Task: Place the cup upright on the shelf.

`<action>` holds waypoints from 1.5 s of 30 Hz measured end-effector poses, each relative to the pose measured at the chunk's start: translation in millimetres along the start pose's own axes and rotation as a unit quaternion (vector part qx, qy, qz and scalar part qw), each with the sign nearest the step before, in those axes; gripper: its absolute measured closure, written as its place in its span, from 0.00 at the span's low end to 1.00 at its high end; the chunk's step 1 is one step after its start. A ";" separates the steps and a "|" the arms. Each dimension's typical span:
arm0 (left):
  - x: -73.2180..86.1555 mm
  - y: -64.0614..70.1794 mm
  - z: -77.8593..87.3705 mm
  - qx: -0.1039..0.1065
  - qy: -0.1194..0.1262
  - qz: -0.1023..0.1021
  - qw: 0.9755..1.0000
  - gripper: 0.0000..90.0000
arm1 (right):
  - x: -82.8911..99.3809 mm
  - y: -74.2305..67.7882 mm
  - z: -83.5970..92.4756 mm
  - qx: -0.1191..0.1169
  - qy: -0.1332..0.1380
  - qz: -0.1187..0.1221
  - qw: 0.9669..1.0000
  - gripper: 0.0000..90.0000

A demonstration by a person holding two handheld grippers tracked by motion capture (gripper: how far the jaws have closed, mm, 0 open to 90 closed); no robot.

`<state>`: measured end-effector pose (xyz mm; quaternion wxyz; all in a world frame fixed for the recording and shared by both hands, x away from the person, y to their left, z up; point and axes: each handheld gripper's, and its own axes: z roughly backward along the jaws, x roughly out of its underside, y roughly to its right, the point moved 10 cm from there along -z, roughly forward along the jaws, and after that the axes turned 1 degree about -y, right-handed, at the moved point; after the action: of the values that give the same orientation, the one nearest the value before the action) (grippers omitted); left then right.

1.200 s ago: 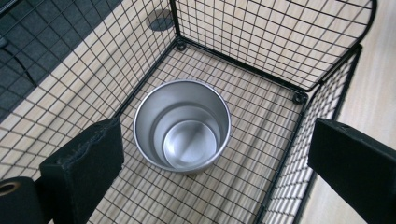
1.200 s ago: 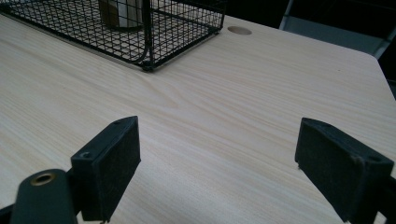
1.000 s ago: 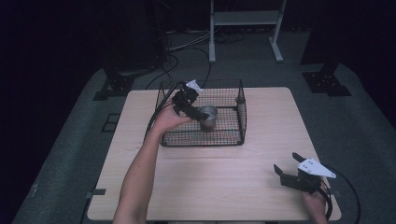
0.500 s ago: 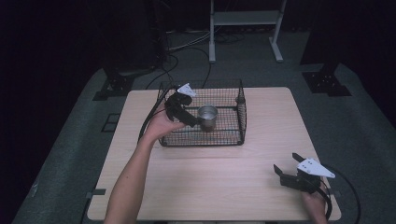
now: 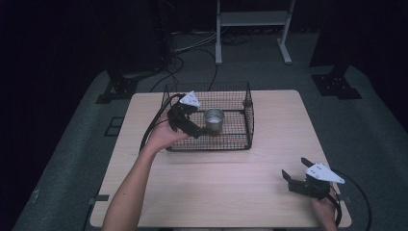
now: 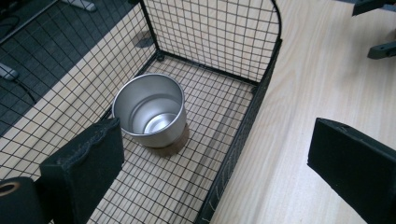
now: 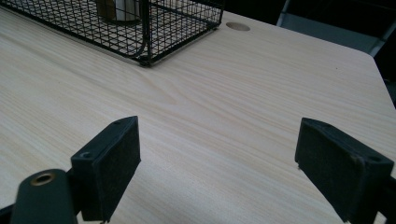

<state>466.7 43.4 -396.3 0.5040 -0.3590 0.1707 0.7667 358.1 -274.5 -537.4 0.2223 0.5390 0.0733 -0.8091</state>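
wooden table (image 5: 240, 192), white stand (image 5: 252, 19) behind

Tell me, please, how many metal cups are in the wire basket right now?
1. A single metal cup stands upright and empty on the floor of the wire basket, close to its far wall. The left gripper hovers open beside it. Nothing else seems hidden inside.

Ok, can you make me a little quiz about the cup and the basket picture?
1. True or false: the metal cup stands upright inside the wire basket.
2. Which gripper is nearer the cup: A) left gripper B) right gripper?
3. Fill in: both grippers' jaws are ____.

Key: 1 true; 2 A; 3 open.
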 end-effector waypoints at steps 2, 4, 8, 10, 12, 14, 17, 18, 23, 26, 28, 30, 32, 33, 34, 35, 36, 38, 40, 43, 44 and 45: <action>1.2 2.6 1.8 0.000 0.002 0.000 1.000 0.03 | 0.1 -0.1 -0.1 0.000 -0.001 0.000 1.000 0.15; 3.0 5.1 2.9 0.001 0.004 -0.001 1.000 0.03 | 0.0 -0.1 -0.2 0.001 0.000 0.000 1.000 0.15; 8.6 10.5 4.1 0.003 0.006 -0.001 1.000 0.03 | 0.1 -0.1 -0.3 0.002 -0.001 0.002 1.000 0.15; 10.6 12.2 4.5 0.005 0.009 0.003 1.000 0.03 | 0.2 0.0 -0.3 0.002 -0.002 0.003 1.000 0.15; 14.5 14.3 5.8 0.008 0.008 0.003 1.000 0.03 | 0.3 -0.1 -0.3 0.003 -0.002 0.003 1.000 0.15; 18.0 16.2 6.6 0.007 0.006 0.002 1.000 0.03 | 0.3 -0.1 -0.5 0.003 -0.003 0.004 1.000 0.15; 23.4 20.6 7.8 0.008 0.005 0.001 1.000 0.03 | 0.3 0.1 -0.7 0.004 -0.003 0.005 1.000 0.15; 25.0 21.7 8.7 0.008 0.006 0.001 1.000 0.03 | 0.4 -0.2 -0.7 0.004 -0.004 0.004 1.000 0.15; 30.6 26.4 11.3 0.009 0.010 0.001 1.000 0.03 | 0.5 -0.1 -1.3 0.005 -0.005 0.003 1.000 0.15; 33.2 29.2 12.2 0.009 0.011 0.003 1.000 0.03 | 0.6 -0.1 -1.3 0.006 -0.006 0.004 1.000 0.15; 35.8 30.3 12.8 0.009 0.012 0.003 1.000 0.03 | 0.8 0.0 -1.4 0.007 -0.007 0.004 1.000 0.15; 38.8 31.1 13.1 0.009 0.013 0.006 1.000 0.03 | 0.9 0.5 -1.6 0.008 -0.008 0.004 1.000 0.15; 42.0 32.1 13.7 0.009 0.016 0.008 1.000 0.03 | 0.5 1.1 -1.8 0.009 -0.006 0.007 1.000 0.15; 43.6 32.5 14.0 0.010 0.015 0.008 1.000 0.03 | 0.9 0.5 -1.6 0.008 -0.007 0.005 1.000 0.15; 45.6 32.7 14.3 0.008 0.012 0.007 1.000 0.03 | 1.1 0.3 -1.5 0.008 -0.009 0.003 1.000 0.15; 47.1 33.3 14.2 0.008 0.013 0.008 1.000 0.03 | 1.1 0.4 -1.6 0.009 -0.009 0.004 1.000 0.15; 48.8 33.7 14.4 0.008 0.012 0.009 1.000 0.03 | 1.1 0.5 -1.6 0.009 -0.009 0.003 1.000 0.15; 51.8 34.8 14.2 0.009 0.011 0.009 1.000 0.03 | 1.2 0.5 -1.6 0.009 -0.009 0.003 1.000 0.15; 53.9 36.6 14.2 0.009 0.012 0.010 1.000 0.03 | 1.2 0.5 -1.6 0.009 -0.010 0.002 1.000 0.15; 55.8 42.3 15.4 0.018 0.022 0.010 1.000 0.03 | 1.2 0.6 -1.6 0.010 -0.009 0.004 1.000 0.15; 57.1 44.3 15.6 0.020 0.022 0.010 1.000 0.03 | 1.2 0.6 -1.7 0.010 -0.009 0.004 1.000 0.15; 58.6 46.0 15.7 0.021 0.023 0.010 0.999 0.03 | 1.1 0.4 -1.6 0.010 -0.009 0.002 1.000 0.15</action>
<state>405.8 71.3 -432.5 0.4999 -0.3643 0.2015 0.7595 359.4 -274.6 -539.0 0.2196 0.5338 0.0621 -0.8142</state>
